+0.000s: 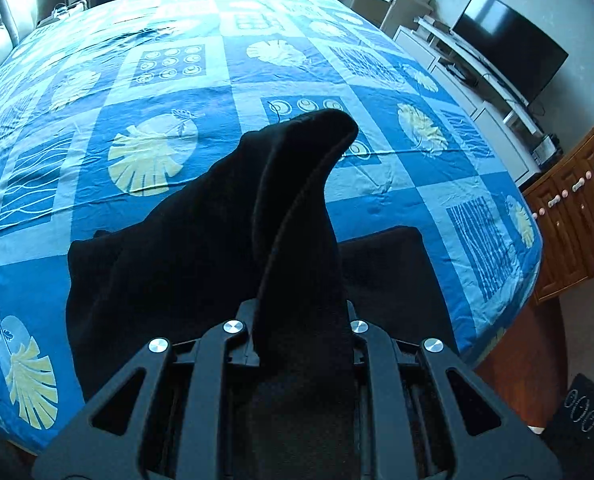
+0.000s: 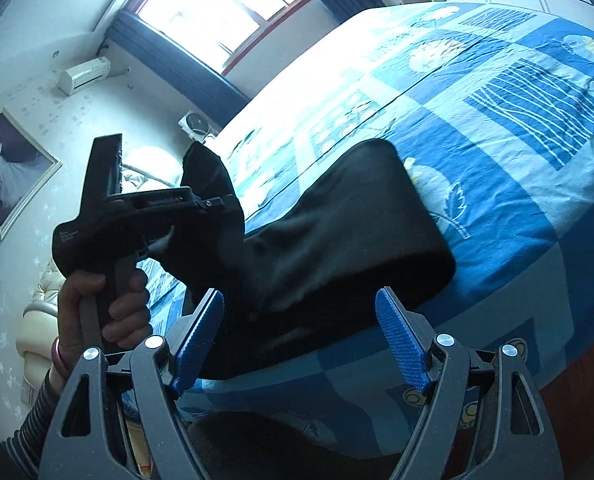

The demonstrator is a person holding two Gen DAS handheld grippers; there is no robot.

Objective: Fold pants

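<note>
Black pants (image 1: 201,240): left gripper (image 1: 301,344) clamped on lifted fold, right gripper (image 2: 301,340) agape, empty; thin pinch may slip.

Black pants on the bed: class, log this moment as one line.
left tongs: shut on black pants, lifted | right tongs: open, empty | rest of pants on bed | fold unfinished

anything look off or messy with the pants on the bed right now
Nothing damaged. The black pants are only partly flat on the bed: the left gripper holds one bunched end up, so it drapes unevenly. The right gripper is open, holding nothing.
</note>
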